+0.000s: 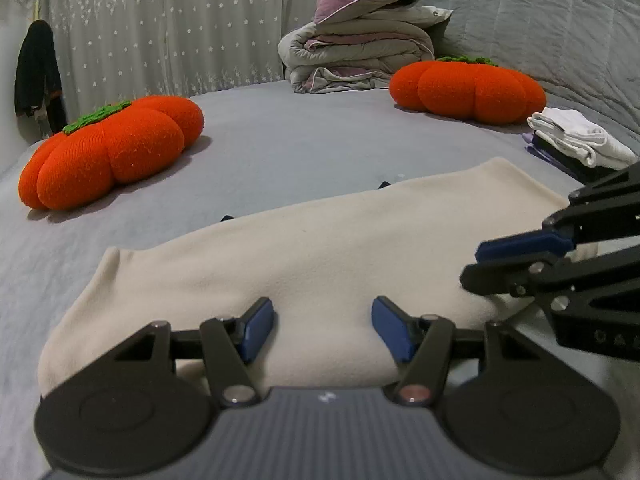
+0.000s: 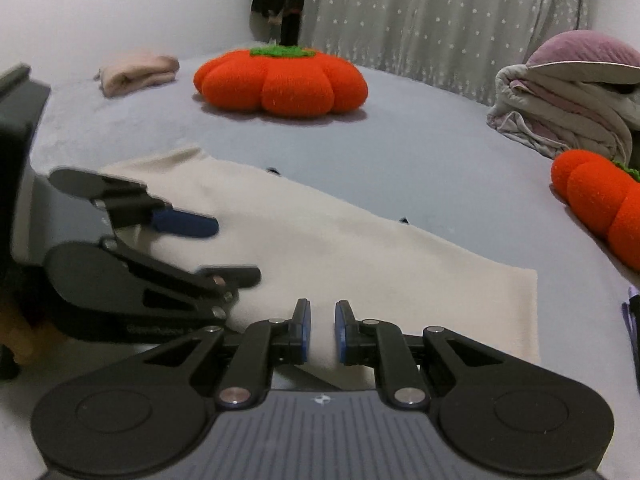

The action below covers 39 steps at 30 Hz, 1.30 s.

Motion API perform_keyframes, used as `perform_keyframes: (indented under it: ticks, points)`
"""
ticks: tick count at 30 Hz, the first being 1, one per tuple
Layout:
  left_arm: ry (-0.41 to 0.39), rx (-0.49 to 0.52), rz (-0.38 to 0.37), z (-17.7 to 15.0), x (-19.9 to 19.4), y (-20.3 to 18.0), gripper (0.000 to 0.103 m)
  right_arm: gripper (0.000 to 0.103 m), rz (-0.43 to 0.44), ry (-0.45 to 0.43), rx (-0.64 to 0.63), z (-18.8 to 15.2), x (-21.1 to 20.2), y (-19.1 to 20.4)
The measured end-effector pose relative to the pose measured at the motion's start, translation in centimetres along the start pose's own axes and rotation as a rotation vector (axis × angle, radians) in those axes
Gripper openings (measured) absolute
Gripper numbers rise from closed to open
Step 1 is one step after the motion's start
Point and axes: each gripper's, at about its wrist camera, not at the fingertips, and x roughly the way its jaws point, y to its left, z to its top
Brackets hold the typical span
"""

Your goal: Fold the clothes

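A cream garment [image 1: 304, 256] lies folded into a long band on the grey-blue bed sheet; it also shows in the right wrist view [image 2: 360, 256]. My left gripper [image 1: 323, 330] is open over the garment's near edge, its blue pads apart. My right gripper [image 2: 322, 334] has its jaws narrowly apart, with a raised fold of the cream cloth between the pads. In the left wrist view the right gripper [image 1: 516, 260] enters from the right over the garment's end. In the right wrist view the left gripper [image 2: 208, 248] shows at the left, open.
Two orange pumpkin cushions [image 1: 112, 148] [image 1: 468, 84] lie on the bed. A pile of folded bedding with a purple pillow [image 1: 360, 36] stands at the back. Folded white and dark clothes [image 1: 576, 144] lie at the right. A folded pink garment [image 2: 136, 72] lies far left.
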Motion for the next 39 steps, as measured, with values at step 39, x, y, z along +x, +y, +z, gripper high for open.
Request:
perform_keyframes:
  ticks: [39]
  points:
    - [-0.024, -0.064, 0.162, -2.9, -4.5, 8.3, 0.065, 0.014, 0.017, 0.083, -0.012, -0.5, 1.0, 1.3]
